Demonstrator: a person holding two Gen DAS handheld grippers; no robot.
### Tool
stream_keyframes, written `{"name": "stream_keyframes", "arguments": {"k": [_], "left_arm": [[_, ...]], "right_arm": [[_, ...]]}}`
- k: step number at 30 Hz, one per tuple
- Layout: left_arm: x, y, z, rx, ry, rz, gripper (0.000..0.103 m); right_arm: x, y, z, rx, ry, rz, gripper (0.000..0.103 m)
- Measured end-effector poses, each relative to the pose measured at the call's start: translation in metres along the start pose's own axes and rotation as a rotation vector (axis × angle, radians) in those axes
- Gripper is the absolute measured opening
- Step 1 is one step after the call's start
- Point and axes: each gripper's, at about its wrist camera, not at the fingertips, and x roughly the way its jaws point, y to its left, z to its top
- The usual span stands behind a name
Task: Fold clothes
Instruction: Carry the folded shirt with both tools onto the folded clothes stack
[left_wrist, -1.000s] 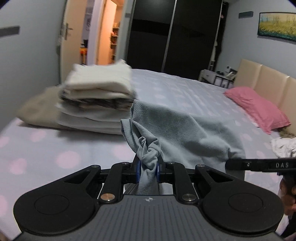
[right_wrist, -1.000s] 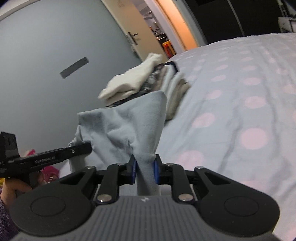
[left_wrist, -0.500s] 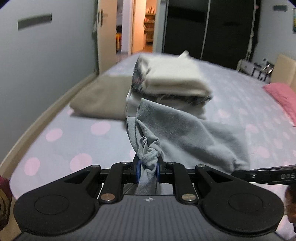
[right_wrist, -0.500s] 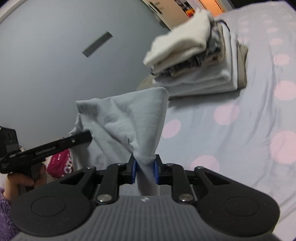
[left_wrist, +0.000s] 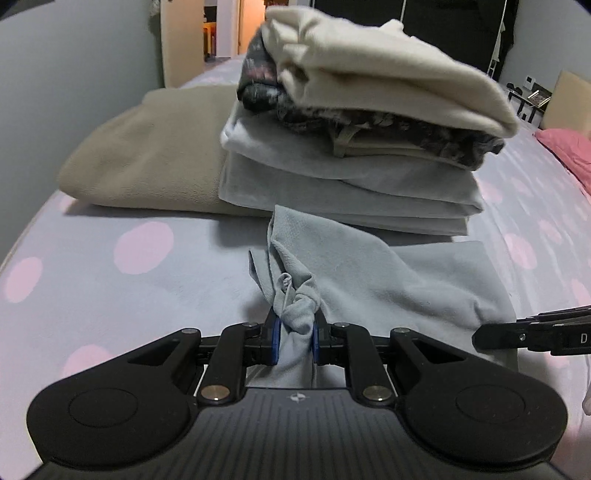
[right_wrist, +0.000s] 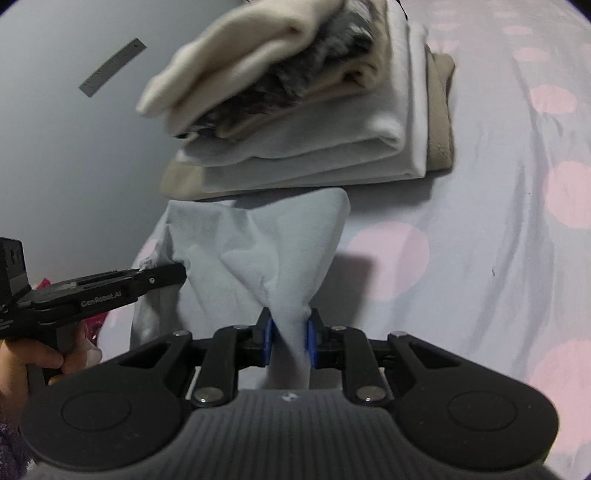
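A light grey garment (left_wrist: 373, 273) hangs stretched between both grippers, just above the dotted bed sheet (left_wrist: 147, 266). My left gripper (left_wrist: 294, 334) is shut on a bunched corner of it. My right gripper (right_wrist: 289, 334) is shut on another corner of the same grey garment (right_wrist: 258, 243). Right behind the cloth stands a stack of folded clothes (left_wrist: 354, 122), cream on top, a dark patterned piece under it, white ones below, a beige one at the bottom. The same stack (right_wrist: 295, 110) fills the top of the right wrist view. Each view shows the other gripper's tip at the cloth.
A hand (right_wrist: 33, 360) holds the left gripper's handle. A pink pillow (left_wrist: 565, 147) lies at the far right by a beige headboard (left_wrist: 569, 96). A grey wall (right_wrist: 74, 129) runs along the bed's edge. An open doorway (left_wrist: 229, 26) and dark wardrobe (left_wrist: 450, 33) stand behind.
Both grippers carried the grey garment toward the folded stack and lower, close to the sheet. The stack now looms much larger. Both grips held.
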Motion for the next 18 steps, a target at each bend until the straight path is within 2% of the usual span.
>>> {"name": "stream_keyframes", "arguments": {"k": [4, 8, 10, 13, 16, 18], "left_arm": [[0.015, 0.007, 0.005, -0.008, -0.012, -0.018, 0.014], [0.032, 0.018, 0.002, -0.052, 0.019, -0.027, 0.015], [0.04, 0.023, -0.001, -0.079, 0.038, -0.031, 0.02], [0.037, 0.032, -0.001, -0.123, 0.036, -0.029, 0.028], [0.021, 0.037, 0.006, -0.147, -0.016, -0.011, 0.032], [0.02, 0.042, 0.013, -0.191, -0.037, -0.015, 0.035]], "right_arm": [[0.012, -0.012, 0.013, 0.022, -0.014, 0.006, 0.02], [0.026, -0.022, 0.02, 0.031, -0.003, -0.003, 0.02], [0.034, -0.028, 0.019, 0.037, 0.009, -0.008, 0.021], [0.037, -0.038, 0.019, 0.059, 0.007, 0.002, 0.026], [0.032, -0.047, 0.028, 0.073, -0.009, 0.009, 0.04], [0.028, -0.053, 0.033, 0.082, -0.021, 0.013, 0.042]]}}
